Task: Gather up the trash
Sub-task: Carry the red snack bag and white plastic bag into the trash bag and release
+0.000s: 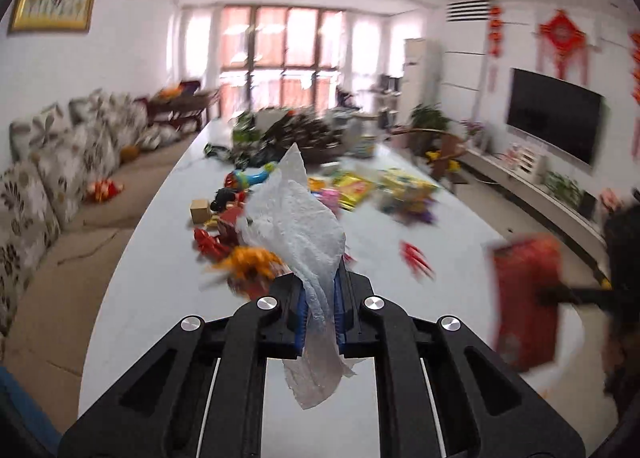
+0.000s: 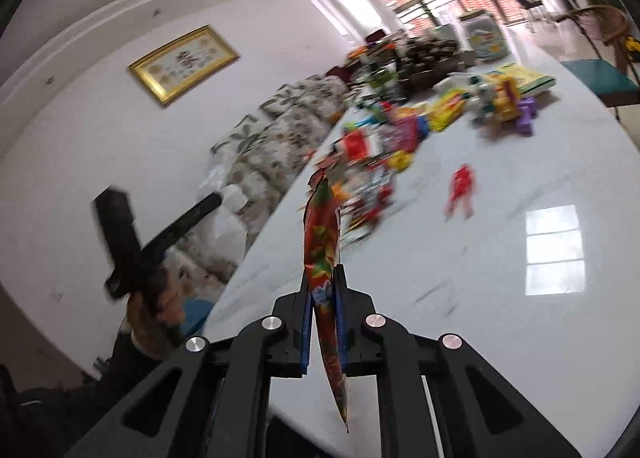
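Over the near end of the white table (image 1: 168, 270), the left hand-held gripper (image 1: 319, 298) is clamped on a crumpled white paper towel (image 1: 296, 225); the towel sticks up past the blue pads (image 1: 303, 300) and a tail hangs out below them. The right hand-held gripper (image 2: 323, 298) is pinched nearly closed on a flattened red snack wrapper (image 2: 322, 242), seen edge-on, with one end hanging under the jaws. In the left wrist view the same wrapper (image 1: 524, 298) shows at far right as a red blur, so both pieces are off the table and well apart.

Judgement: this looks like the carry step, both pieces lifted and heading for disposal. To do it well, the grips should stay tight, since both pieces are light and floppy; the hanging tails should clear the clutter on the table, and each piece should be let go only once it is over a bin.

Containers: no bin or trash bag is visible in either view, so the drop point cannot be told. A dark basket (image 1: 316, 137) sits at the far end, piled with dark stuff too blurred to name. A small cardboard box (image 1: 201, 210) stands at mid left; its contents cannot be told. More loose wrappers (image 2: 372, 177) and toys lie mid-table.
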Available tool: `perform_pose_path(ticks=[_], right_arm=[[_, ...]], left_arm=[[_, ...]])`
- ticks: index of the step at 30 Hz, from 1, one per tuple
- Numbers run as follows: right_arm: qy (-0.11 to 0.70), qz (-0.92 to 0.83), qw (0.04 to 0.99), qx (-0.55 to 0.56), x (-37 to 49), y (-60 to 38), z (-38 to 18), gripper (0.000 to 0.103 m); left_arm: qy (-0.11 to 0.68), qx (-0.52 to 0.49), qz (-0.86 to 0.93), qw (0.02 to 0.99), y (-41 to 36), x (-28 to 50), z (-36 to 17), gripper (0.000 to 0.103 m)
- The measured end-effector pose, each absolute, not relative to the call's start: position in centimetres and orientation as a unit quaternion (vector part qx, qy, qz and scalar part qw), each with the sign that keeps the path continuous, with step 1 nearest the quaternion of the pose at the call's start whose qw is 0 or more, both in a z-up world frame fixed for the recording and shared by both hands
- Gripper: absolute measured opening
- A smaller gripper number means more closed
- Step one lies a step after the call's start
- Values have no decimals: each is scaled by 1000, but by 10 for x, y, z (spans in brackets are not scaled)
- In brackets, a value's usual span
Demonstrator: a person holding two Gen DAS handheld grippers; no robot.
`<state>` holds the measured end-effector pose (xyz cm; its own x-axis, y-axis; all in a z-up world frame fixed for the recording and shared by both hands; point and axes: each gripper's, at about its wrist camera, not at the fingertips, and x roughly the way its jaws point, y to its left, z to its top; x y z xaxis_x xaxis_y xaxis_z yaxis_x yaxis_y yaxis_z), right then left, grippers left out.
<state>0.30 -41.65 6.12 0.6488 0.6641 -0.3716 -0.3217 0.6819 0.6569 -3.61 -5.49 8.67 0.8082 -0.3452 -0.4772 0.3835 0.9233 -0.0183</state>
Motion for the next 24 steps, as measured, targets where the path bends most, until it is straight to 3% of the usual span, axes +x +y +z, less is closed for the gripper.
perform_pose_path(ticks=[4, 10, 20, 21, 22, 23, 24], right_arm=[[326, 300, 868, 225, -52, -370, 58, 11], [417, 312, 836, 170, -116, -308, -6, 11], [582, 253, 767, 96, -75, -260, -188, 13], [589, 247, 765, 82, -70, -257, -199, 27], [597, 236, 764, 63, -63, -253, -214, 39], [601, 228, 764, 56, -60, -253, -221, 51], [610, 224, 758, 55, -58, -253, -229, 51]], left_arm=[[236, 74, -197, 948, -54, -134, 60, 10], [325, 110, -211, 915, -56, -214, -41, 10], [541, 129, -214, 803, -56, -166, -238, 12], [555, 137, -206, 794, -56, -161, -254, 25], [570, 137, -210, 782, -58, -155, -267, 48], [583, 139, -204, 774, -58, -149, -282, 57], [585, 147, -193, 774, -58, -146, -291, 64]])
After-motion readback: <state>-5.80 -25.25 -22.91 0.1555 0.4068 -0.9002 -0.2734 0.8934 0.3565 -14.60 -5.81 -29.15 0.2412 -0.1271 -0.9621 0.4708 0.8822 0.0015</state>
